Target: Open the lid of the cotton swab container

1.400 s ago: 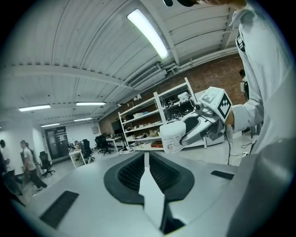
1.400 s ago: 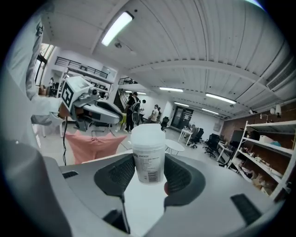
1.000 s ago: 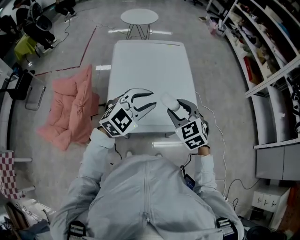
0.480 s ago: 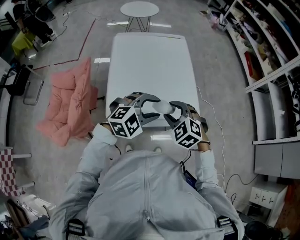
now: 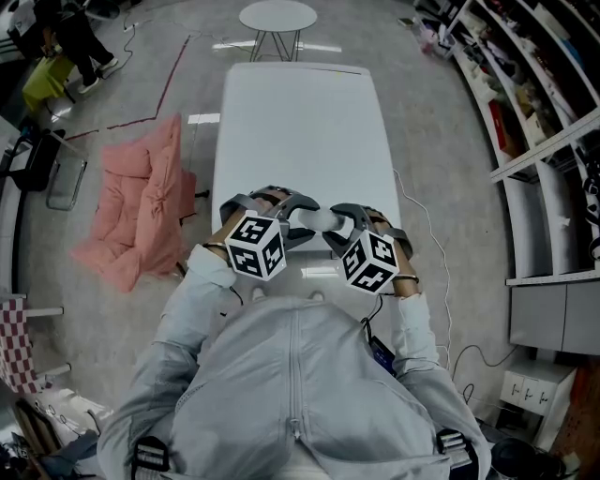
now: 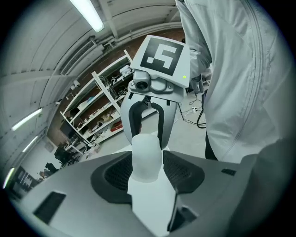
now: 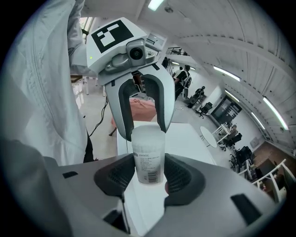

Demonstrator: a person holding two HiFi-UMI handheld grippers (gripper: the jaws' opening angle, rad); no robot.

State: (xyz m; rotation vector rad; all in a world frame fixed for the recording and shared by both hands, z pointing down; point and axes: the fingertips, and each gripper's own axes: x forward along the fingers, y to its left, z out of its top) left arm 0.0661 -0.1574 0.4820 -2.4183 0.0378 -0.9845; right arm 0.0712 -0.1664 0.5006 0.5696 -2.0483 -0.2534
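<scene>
Grey workshop floor surrounds a long white counter (image 5: 295, 122), with pink cushions (image 5: 141, 211) heaped to its left, a round table (image 5: 278, 16) beyond its far end and stocked shelves (image 5: 525, 84) along the right wall. A person in a grey jacket (image 5: 291, 384) stands at the counter's near end, bringing both tools together above its edge. The right tool (image 7: 149, 172) is clamped on the labelled body of the swab container (image 7: 148, 143), held upright between its pads. The left tool (image 6: 147, 167) faces it, its jaws just opened wide and standing apart, with the container's white lid (image 6: 147, 148) end between them. The two tools' marker cubes sit side by side, nearest the person.
</scene>
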